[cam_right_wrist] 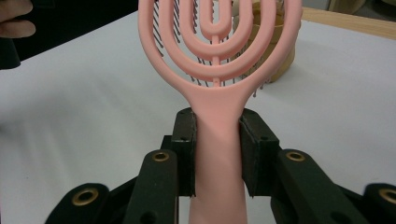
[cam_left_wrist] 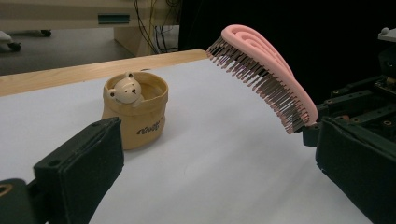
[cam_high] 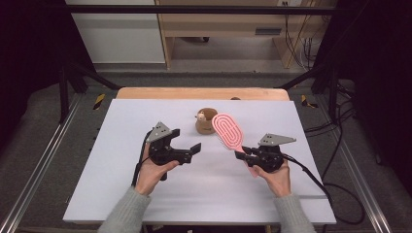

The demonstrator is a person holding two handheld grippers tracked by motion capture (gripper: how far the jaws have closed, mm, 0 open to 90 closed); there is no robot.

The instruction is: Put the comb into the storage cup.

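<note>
We have the pink hairbrush (cam_high: 227, 130) lifted off the white table (cam_high: 121, 184), a little right of centre in the high view, its oval head tilted up and away toward the small tan cup (cam_high: 205, 122). The right gripper (cam_high: 243, 155) pinches the brush by its handle: in the right gripper view the two black pads press flat against either side of the pink stem (cam_right_wrist: 218, 154) just below the head. The left gripper (cam_high: 192, 151), left of centre in the high view, has its jaws spread wide with nothing between them; in the left gripper view one pad sits at lower left and the other at the right edge, with the bristles (cam_left_wrist: 261, 84) hanging between and beyond them.

We judge the brush to be light, moulded plastic: stiff in the handle, springy in the open looped head, and smooth enough to twist in a loose grip. The handle near the neck is the sound place to hold, as now; a second hold would best go on the solid rim of the head, since the bristles would bend and give no purchase.

The cup, upper left in the left gripper view (cam_left_wrist: 135, 112), stands upright with a small bear figure (cam_left_wrist: 125, 89) at its rim. Whether anything else lies inside, we cannot quite tell from this angle.
</note>
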